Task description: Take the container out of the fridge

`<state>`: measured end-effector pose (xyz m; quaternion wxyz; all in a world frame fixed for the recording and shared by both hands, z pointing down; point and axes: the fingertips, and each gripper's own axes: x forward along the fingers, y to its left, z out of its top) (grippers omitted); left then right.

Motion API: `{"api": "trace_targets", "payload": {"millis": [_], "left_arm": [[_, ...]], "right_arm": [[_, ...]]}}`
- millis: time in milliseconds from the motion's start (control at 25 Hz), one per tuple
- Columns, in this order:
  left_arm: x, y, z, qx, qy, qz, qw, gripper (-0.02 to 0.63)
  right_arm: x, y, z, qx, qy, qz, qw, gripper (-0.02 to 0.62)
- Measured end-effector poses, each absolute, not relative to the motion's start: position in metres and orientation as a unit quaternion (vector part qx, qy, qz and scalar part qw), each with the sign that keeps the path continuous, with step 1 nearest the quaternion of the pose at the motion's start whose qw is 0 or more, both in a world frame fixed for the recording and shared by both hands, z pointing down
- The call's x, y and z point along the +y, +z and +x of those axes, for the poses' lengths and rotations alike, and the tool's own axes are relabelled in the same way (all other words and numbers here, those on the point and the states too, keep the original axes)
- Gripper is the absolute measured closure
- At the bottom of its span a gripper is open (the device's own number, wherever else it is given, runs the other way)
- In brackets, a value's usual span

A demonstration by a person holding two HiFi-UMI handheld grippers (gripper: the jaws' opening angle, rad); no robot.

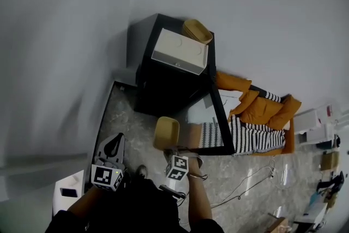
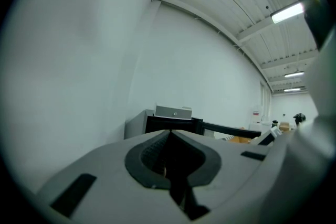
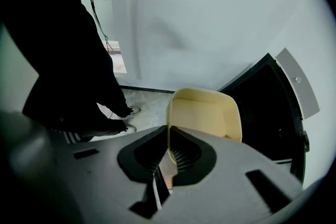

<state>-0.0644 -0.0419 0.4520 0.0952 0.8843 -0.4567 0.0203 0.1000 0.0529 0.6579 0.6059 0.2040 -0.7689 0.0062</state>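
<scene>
Looking down, I see a pale grey wall (image 1: 65, 35) filling the far and left side, with speckled stone floor (image 1: 128, 123) below it. A black fridge (image 1: 163, 84) stands against that wall, its door (image 1: 224, 123) swung open to the right. Right of the door, an orange coat (image 1: 262, 103) and a striped cloth (image 1: 259, 139) lie together on a low surface. On top of the fridge sit a white box (image 1: 180, 51) and, just beyond it, a pale yellow tub (image 1: 197, 31).

The container (image 1: 166, 132), a pale yellow tub of the same kind, is outside the fridge. It hangs in the air over the floor on the near side of the open front, close to the door's near edge. My right gripper (image 1: 169, 151) holds it. In the right gripper view the gripper (image 3: 169, 136) is pinching one thin side wall of the container (image 3: 205, 115). The hollow inside faces the camera and the dark fridge (image 3: 262, 107) lies to the right.

My left gripper (image 1: 114, 144) hangs to the left, well apart from the container, over the floor. In its own view the left gripper (image 2: 169, 134) is pressed together with nothing between the jaws, pointing at the fridge (image 2: 173, 124) and the white box (image 2: 173, 112).
</scene>
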Motion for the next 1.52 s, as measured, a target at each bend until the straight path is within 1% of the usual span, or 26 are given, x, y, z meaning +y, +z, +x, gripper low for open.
{"api": "trace_targets", "payload": {"millis": [240,560,1520], "left_arm": [[-0.03,0.472,-0.079,-0.45,0.019,0.888,0.098,0.601],[-0.027,0.464,-0.083,-0.449,0.018,0.888,0.095,0.601],[-0.016,0.469,-0.077,-0.451,0.015,0.887,0.094,0.601]], "right_arm": [[0.088,0.627,0.078,-0.78,0.025,0.206,0.59,0.581],[0.111,0.606,0.067,-0.787,0.038,0.202,0.582,0.581],[0.126,0.598,0.067,-0.784,0.028,0.181,0.594,0.583]]}}
